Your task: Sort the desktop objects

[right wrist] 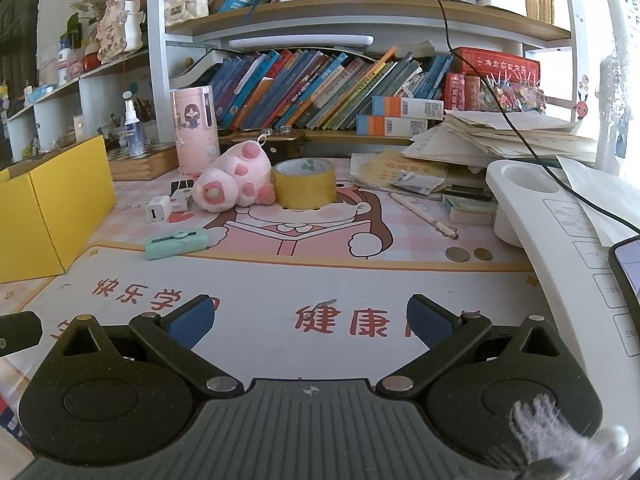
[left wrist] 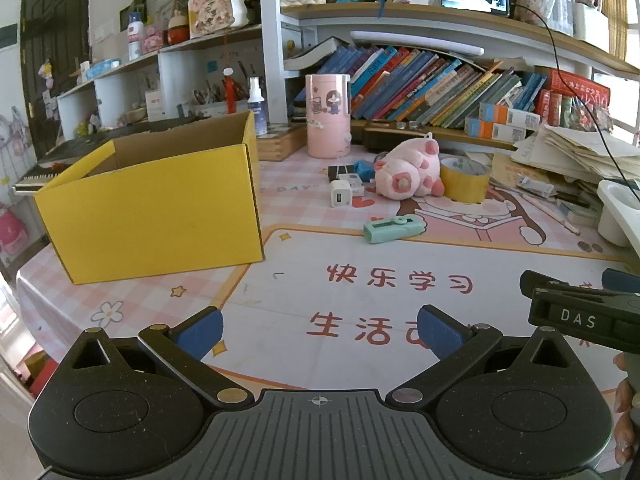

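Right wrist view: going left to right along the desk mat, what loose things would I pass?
Yellow box → white charger → green case → pink plush → yellow tape roll → pencil → two coins.

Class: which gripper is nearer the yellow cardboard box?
Left. The left gripper hovers just right of the yellow cardboard box; the right gripper sits farther right.
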A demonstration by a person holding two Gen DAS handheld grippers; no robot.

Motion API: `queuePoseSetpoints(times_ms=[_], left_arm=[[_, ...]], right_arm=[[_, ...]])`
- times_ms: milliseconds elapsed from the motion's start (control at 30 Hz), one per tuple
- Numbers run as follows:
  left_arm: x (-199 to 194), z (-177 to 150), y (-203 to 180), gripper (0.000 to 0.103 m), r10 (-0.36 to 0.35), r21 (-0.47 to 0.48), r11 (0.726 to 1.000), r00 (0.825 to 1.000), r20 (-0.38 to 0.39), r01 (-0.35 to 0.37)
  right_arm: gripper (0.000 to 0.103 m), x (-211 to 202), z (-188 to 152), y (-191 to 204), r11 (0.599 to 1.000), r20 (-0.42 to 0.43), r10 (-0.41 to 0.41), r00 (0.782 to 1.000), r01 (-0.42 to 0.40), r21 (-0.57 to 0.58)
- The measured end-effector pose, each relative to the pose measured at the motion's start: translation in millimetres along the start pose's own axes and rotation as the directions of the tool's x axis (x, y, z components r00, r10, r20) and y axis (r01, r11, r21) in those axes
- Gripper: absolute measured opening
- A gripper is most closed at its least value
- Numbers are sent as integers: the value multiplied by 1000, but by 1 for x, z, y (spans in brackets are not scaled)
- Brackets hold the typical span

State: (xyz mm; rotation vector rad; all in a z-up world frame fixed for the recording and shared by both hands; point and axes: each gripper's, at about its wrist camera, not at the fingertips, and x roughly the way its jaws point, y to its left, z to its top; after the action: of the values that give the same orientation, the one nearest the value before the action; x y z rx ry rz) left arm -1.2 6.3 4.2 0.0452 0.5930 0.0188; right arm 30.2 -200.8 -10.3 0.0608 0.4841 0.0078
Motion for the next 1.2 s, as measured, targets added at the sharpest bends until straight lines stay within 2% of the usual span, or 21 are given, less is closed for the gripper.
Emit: queuePoseSetpoints(times_ms=[1200], left_arm=[[-1, 1, 3, 103, 8, 0, 1000, 1000, 8, -8]], right_arm=[[103, -3, 2, 5, 1000, 0, 9, 1000, -9, -9]])
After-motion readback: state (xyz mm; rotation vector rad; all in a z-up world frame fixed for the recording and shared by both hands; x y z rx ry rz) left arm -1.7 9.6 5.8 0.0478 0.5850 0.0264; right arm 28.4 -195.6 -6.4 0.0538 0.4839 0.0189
